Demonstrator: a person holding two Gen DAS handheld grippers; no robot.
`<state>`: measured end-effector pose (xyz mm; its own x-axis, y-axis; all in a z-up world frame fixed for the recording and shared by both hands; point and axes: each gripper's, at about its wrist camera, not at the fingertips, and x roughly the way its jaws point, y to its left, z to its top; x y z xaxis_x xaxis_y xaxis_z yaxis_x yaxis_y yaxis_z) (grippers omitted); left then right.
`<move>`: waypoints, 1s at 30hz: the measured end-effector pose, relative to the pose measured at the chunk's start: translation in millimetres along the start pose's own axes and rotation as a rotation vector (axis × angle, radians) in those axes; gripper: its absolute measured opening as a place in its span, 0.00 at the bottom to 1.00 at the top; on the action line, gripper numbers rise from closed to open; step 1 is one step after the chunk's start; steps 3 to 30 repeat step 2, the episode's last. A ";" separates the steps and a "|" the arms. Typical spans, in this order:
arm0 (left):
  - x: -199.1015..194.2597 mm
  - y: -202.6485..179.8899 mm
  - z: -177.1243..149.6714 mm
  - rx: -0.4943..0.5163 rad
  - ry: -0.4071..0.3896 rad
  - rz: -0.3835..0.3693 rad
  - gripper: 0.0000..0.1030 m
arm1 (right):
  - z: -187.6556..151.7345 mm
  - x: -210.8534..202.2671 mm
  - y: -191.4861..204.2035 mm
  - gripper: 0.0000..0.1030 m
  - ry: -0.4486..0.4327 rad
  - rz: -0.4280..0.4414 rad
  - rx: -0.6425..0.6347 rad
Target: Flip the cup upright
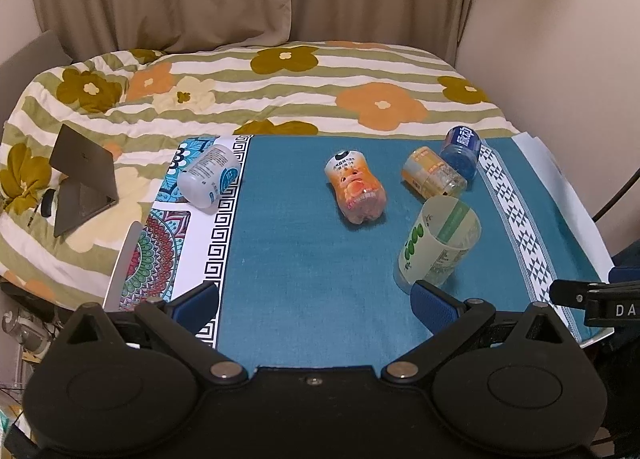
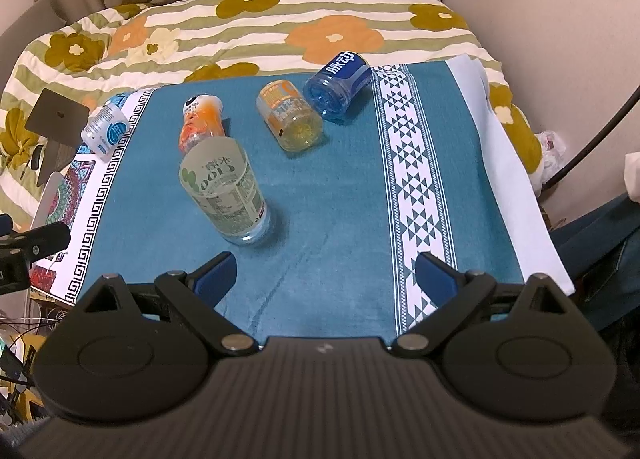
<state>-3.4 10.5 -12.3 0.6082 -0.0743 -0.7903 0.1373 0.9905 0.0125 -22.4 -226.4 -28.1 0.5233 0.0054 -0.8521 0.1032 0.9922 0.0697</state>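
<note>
A clear cup with a green label (image 1: 440,243) (image 2: 224,195) stands upright on the teal cloth (image 1: 300,259) (image 2: 332,199), mouth up. Four other cups lie on their sides: a white one (image 1: 208,175) (image 2: 106,131) at the left, an orange one (image 1: 358,189) (image 2: 200,123) in the middle, then a yellow one (image 1: 434,177) (image 2: 290,115) and a blue one (image 1: 460,153) (image 2: 338,87) at the far right. My left gripper (image 1: 316,299) is open and empty; its right finger is just in front of the green-label cup. Nearer the front edge, my right gripper (image 2: 326,273) is open and empty too.
The table stands against a bed with a floral striped quilt (image 1: 280,91). A grey tablet on a stand (image 1: 84,179) rests on the quilt at the left. The right wall and a dark cable (image 2: 592,139) lie beyond the table's right edge.
</note>
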 end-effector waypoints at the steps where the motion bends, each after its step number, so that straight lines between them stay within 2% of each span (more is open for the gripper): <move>1: 0.2 0.5 0.1 -0.001 0.001 0.002 1.00 | 0.4 0.0 0.4 1.00 -0.002 0.001 -0.001; 30: 0.7 1.7 0.0 -0.002 0.004 0.007 1.00 | 1.3 0.2 0.6 1.00 -0.007 0.007 -0.005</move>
